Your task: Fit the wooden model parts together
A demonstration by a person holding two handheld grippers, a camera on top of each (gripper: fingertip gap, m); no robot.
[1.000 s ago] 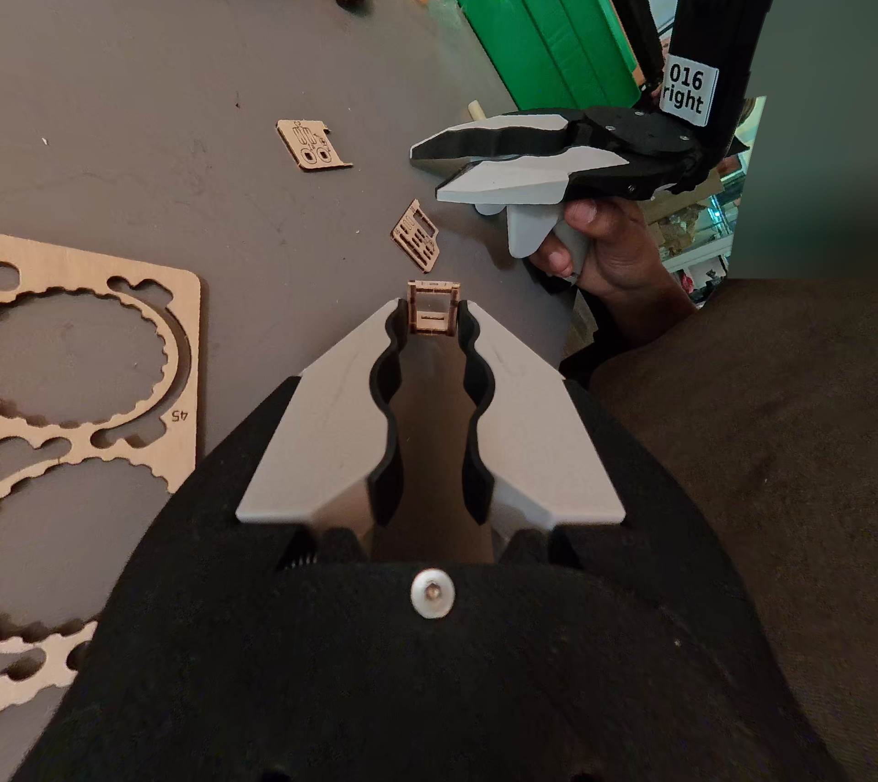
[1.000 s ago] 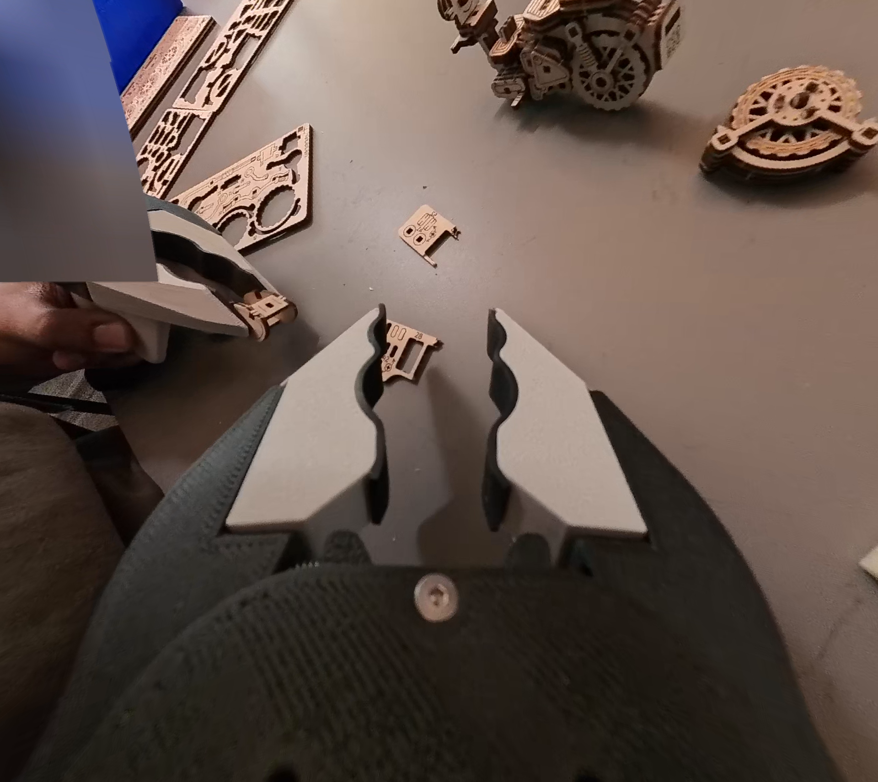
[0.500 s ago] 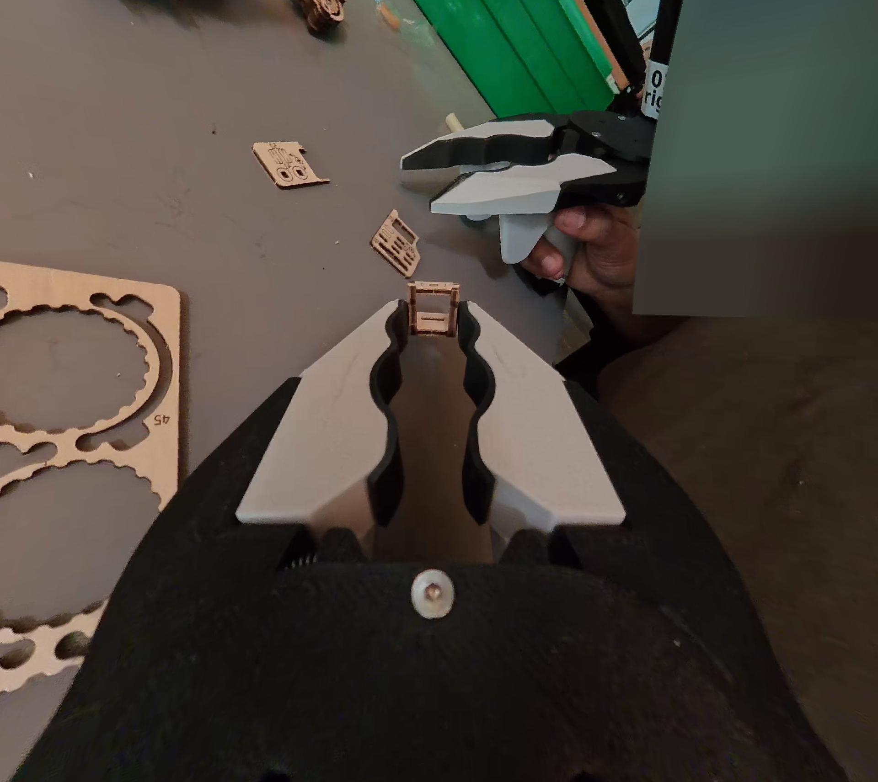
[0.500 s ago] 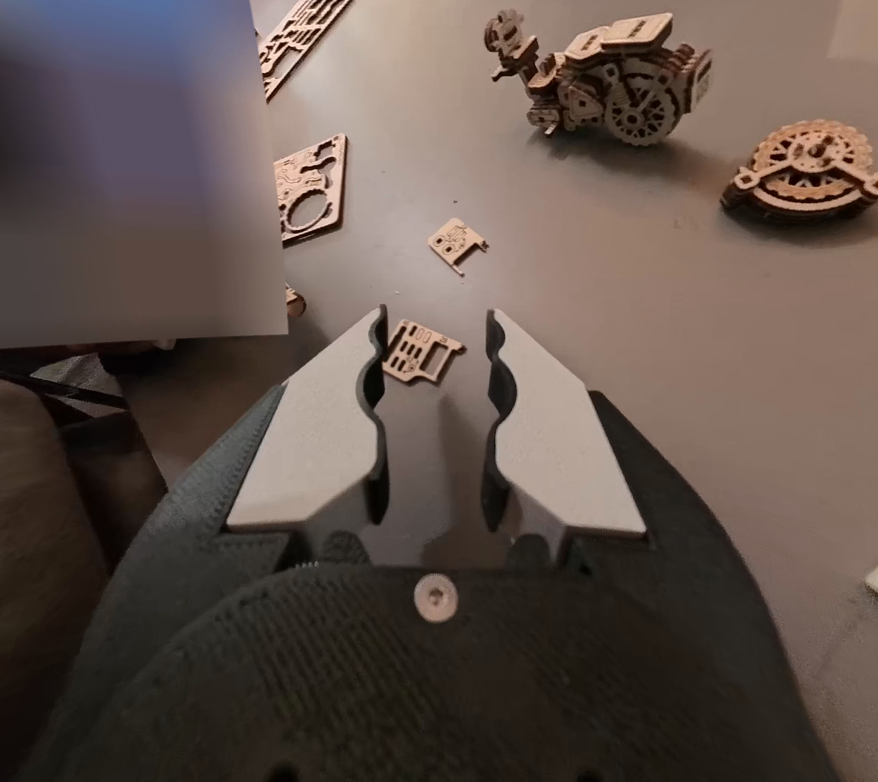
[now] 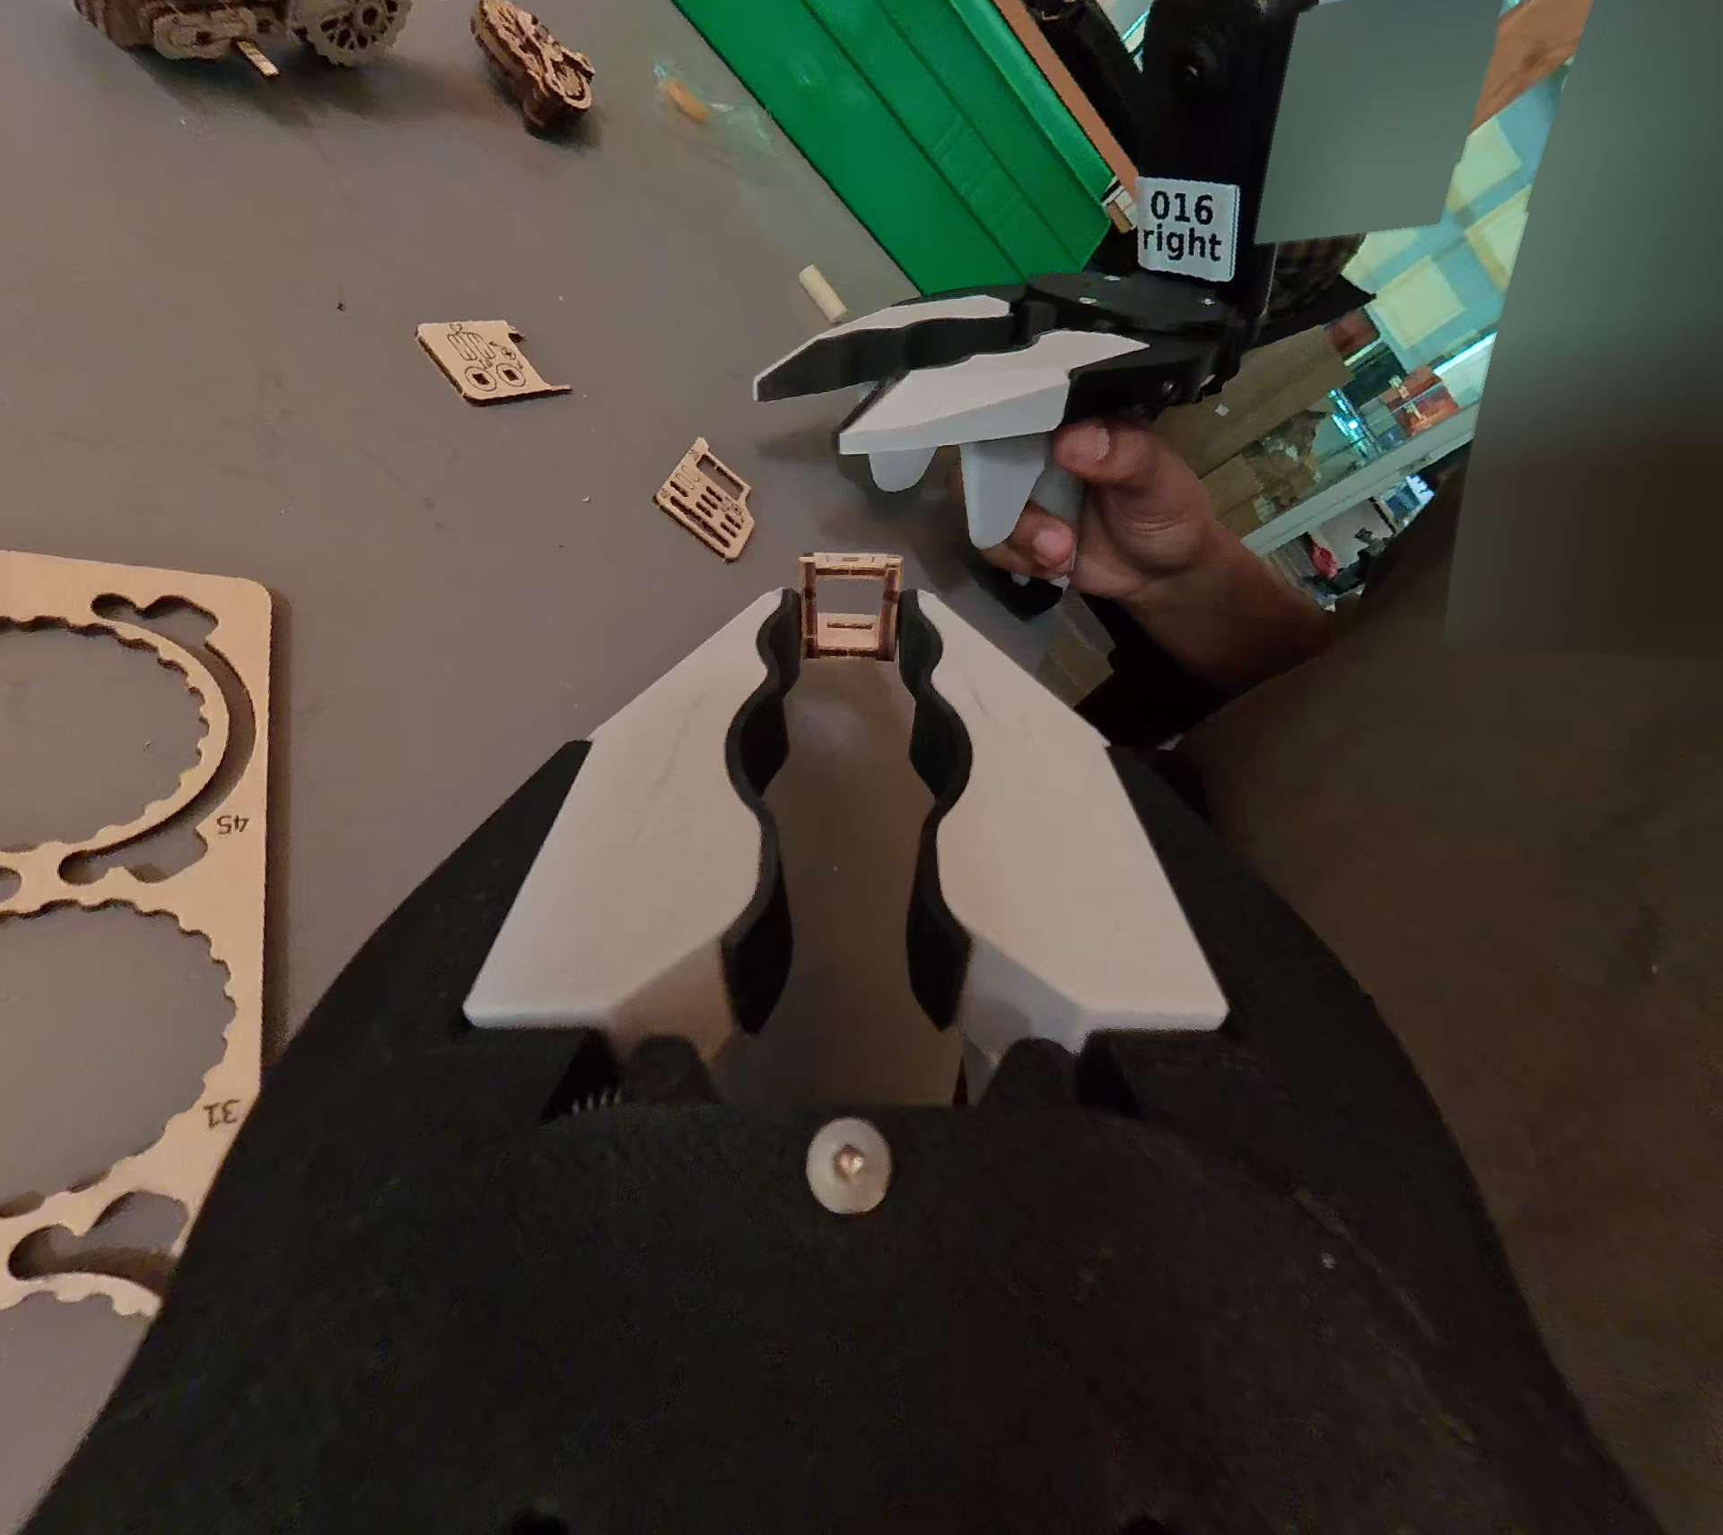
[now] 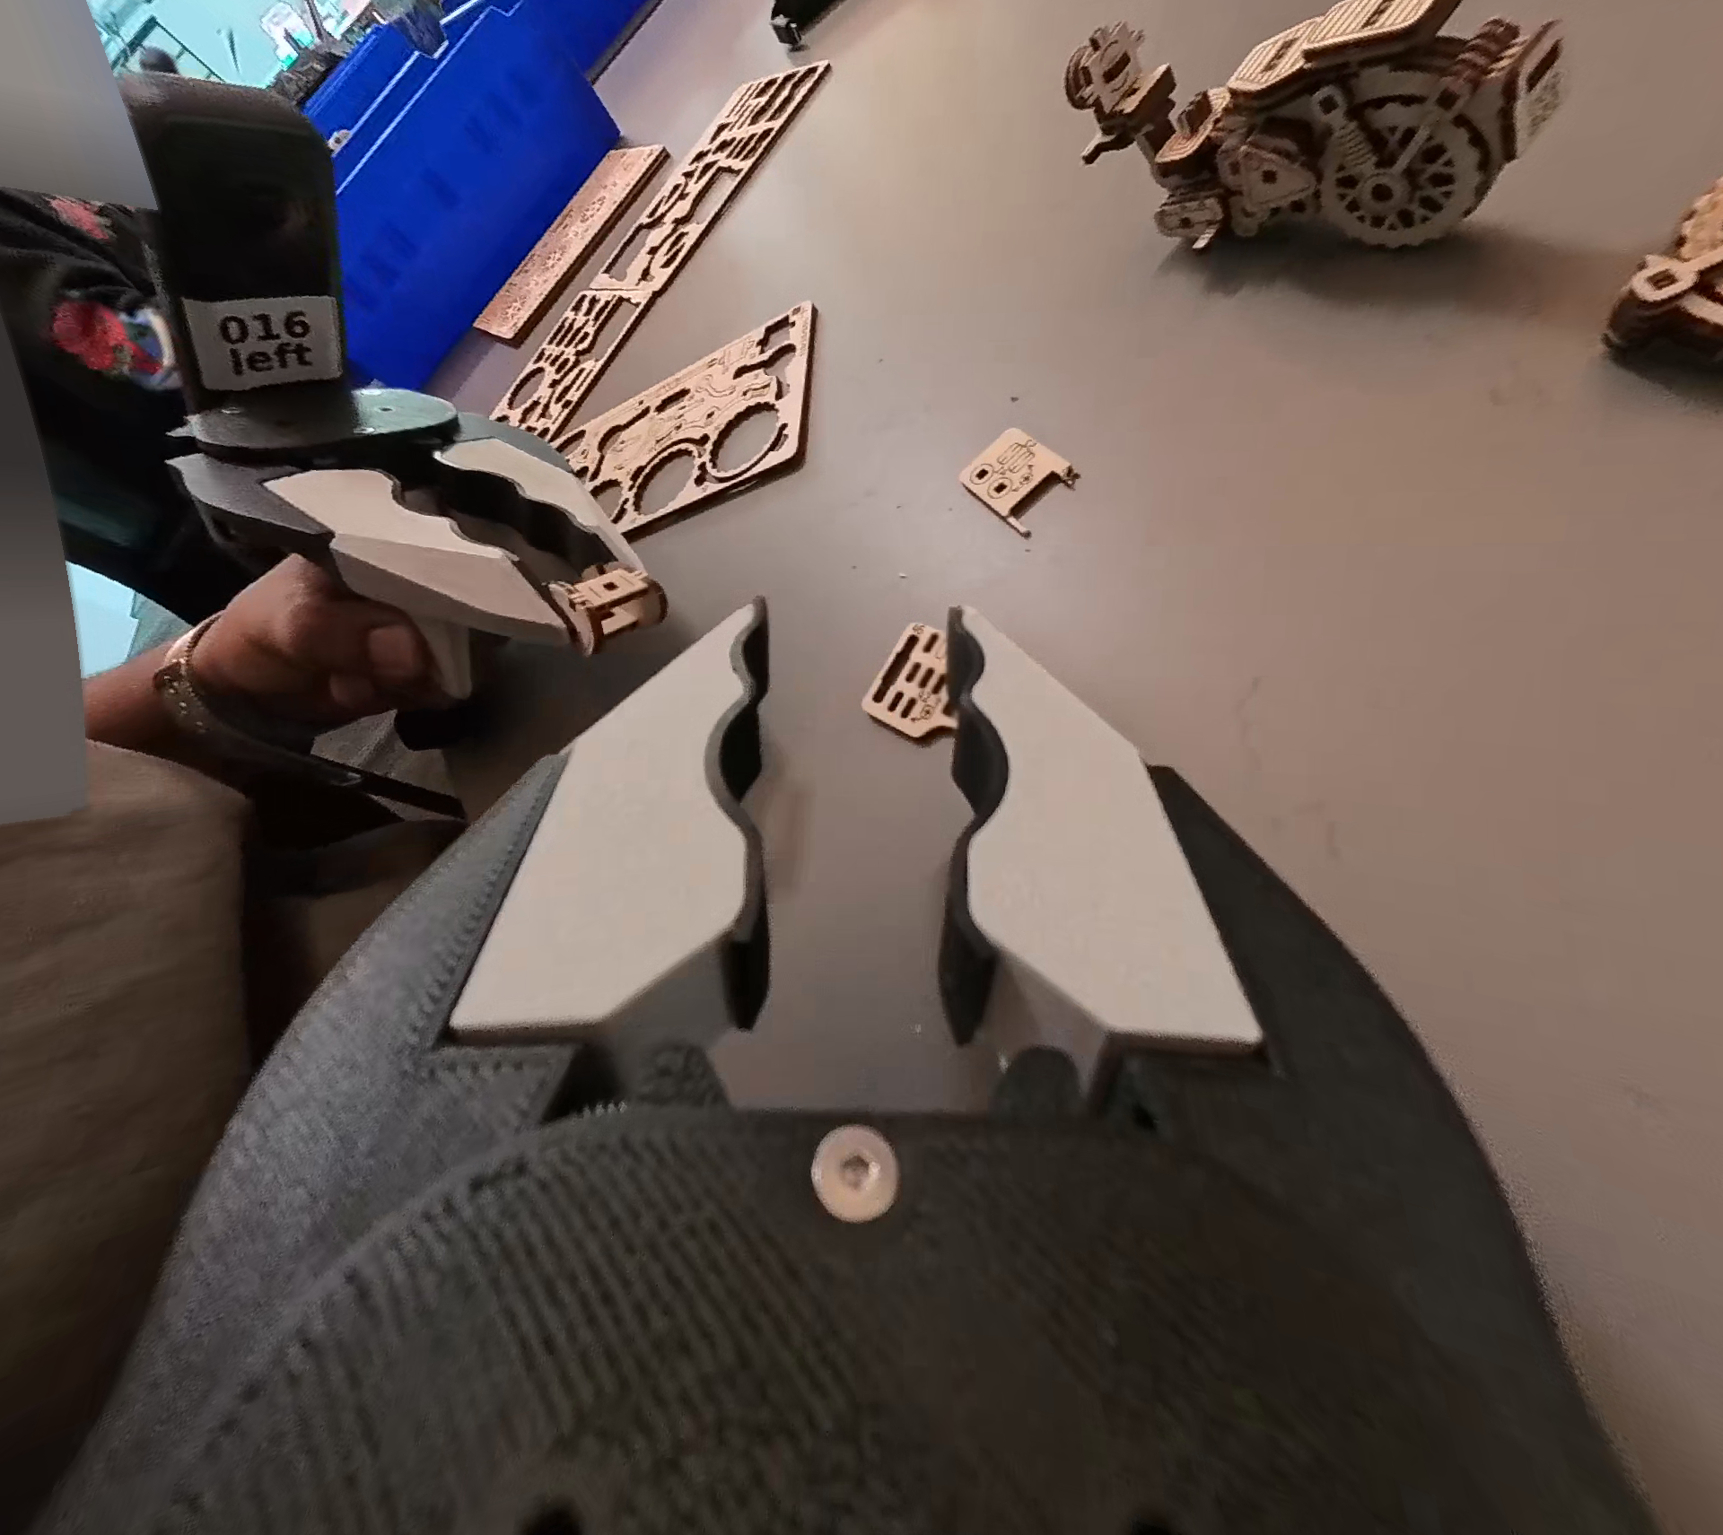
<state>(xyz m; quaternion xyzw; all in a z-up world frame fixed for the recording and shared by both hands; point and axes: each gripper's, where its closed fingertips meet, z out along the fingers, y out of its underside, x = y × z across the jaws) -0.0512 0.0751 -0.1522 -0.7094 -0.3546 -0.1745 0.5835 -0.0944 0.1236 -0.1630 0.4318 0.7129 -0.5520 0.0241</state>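
My left gripper (image 5: 850, 628) is shut on a small wooden frame part (image 5: 850, 579) and holds it above the grey table (image 5: 326, 465). In the right wrist view the same part (image 6: 611, 603) sticks out of the left gripper (image 6: 597, 623). My right gripper (image 6: 858, 619) is open and empty, hovering over a small slotted wooden piece (image 6: 906, 684) that lies flat, partly hidden by the right finger. In the left wrist view that piece (image 5: 704, 499) lies below and to the left of the right gripper (image 5: 802, 414). A second small flat piece (image 5: 487, 362) lies farther out, also visible in the right wrist view (image 6: 1014, 472).
A built wooden motorcycle model (image 6: 1333, 139) and a wheel assembly (image 5: 536, 59) stand at the far side. Cut-out plywood sheets (image 5: 121, 838) lie left, with more in the right wrist view (image 6: 709, 428). A green box (image 5: 867, 64) and blue bins (image 6: 485, 148) flank the table. The tips of one gripper are about 7 cm away from the tips of the other. From the right gripper's tips to the small slotted wooden piece (image 6: 906, 684) is close to 4 cm. It is also in sight in the left wrist view (image 5: 710, 517).
My right gripper has shifted left, so the slotted piece now sits by its right finger rather than its left. The left gripper still holds the frame part, now closer to the right gripper.
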